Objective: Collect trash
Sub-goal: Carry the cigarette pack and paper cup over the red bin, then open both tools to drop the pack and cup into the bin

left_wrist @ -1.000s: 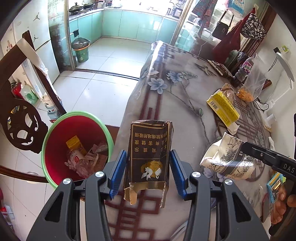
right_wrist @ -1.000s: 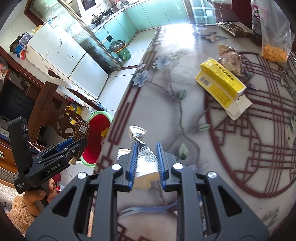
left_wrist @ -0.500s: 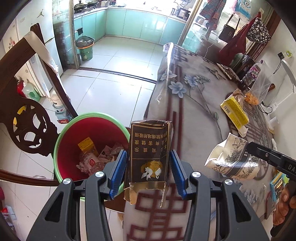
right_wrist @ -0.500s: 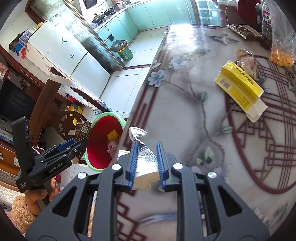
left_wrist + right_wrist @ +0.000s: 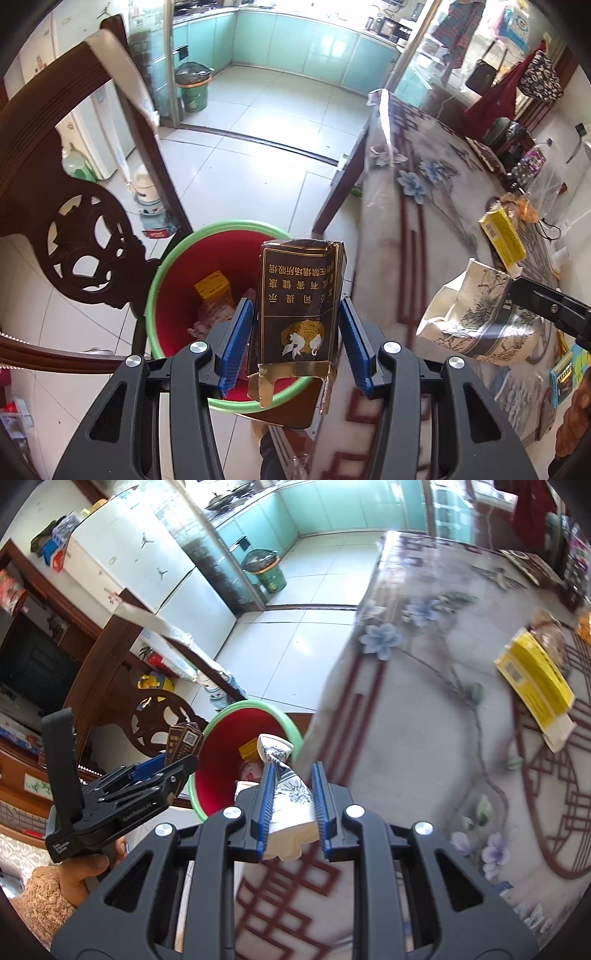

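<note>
Off the counter (image 5: pixel 436 236) edge, your left hand-held gripper (image 5: pixel 295 343) clamps a dark cigarette pack (image 5: pixel 299 302) over the red bin (image 5: pixel 221 254), ready to drop; your right hand-held gripper (image 5: pixel 291 805) clamps crumpled floral packaging (image 5: pixel 291 794).

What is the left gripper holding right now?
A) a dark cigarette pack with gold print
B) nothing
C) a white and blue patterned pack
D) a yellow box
A: the left gripper is clamped on the dark cigarette pack, over the near rim of the red bin; the white and blue patterned pack is in the right gripper.
</note>
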Tool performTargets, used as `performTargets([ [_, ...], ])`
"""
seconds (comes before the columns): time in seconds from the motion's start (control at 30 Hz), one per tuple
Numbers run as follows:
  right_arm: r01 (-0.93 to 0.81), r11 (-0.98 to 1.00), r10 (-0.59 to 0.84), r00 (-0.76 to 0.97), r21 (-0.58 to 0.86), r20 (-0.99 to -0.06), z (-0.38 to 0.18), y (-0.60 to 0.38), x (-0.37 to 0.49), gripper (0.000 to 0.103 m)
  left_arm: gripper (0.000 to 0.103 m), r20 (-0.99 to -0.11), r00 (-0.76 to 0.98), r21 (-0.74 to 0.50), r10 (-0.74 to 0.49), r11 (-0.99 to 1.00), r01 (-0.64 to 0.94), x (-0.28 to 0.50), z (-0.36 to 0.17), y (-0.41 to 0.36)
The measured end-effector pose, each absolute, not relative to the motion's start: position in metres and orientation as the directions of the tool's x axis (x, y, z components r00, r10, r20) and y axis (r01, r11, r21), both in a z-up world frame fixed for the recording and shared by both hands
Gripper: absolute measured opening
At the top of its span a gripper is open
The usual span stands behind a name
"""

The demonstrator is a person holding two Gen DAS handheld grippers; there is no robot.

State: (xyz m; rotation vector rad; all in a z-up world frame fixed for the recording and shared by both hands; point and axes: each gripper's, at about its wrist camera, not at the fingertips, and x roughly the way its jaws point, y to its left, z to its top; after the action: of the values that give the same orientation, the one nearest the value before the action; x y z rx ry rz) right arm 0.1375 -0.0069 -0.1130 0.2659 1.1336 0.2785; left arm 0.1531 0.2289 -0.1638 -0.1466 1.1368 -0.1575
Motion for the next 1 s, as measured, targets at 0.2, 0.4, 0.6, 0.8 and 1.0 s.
performTargets([
  [0.2,-0.130,0.934,0.356,0.372,0.332,-0.857,-0.116,0.024,0.151,0.021,0.046,-0.912,0.380,-0.178,-0.158,0.984,-0.018,0.158,-0.184,0.260],
  [0.4,-0.173,0.932,0.360,0.351,0.318,-0.864,-0.121,0.052,0.164,0.021,0.046,-0.929,0.345,-0.160,-0.135,0.986,-0.044,0.166,-0.204,0.278],
  [0.6,-0.214,0.914,0.402,0.343,0.345,-0.849,-0.119,0.075,0.175,0.025,0.071,-0.940,0.321,-0.154,-0.119,0.984,-0.085,0.176,-0.213,0.290],
  [0.8,-0.215,0.918,0.392,0.364,0.333,-0.845,-0.113,0.075,0.175,0.048,0.080,-0.931,0.351,-0.151,-0.097,0.980,-0.131,0.173,-0.205,0.298],
  [1.0,-0.165,0.925,0.380,0.371,0.342,-0.847,-0.116,0.049,0.171,0.048,0.080,-0.925,0.362,-0.165,-0.114,0.980,-0.114,0.166,-0.194,0.281],
])
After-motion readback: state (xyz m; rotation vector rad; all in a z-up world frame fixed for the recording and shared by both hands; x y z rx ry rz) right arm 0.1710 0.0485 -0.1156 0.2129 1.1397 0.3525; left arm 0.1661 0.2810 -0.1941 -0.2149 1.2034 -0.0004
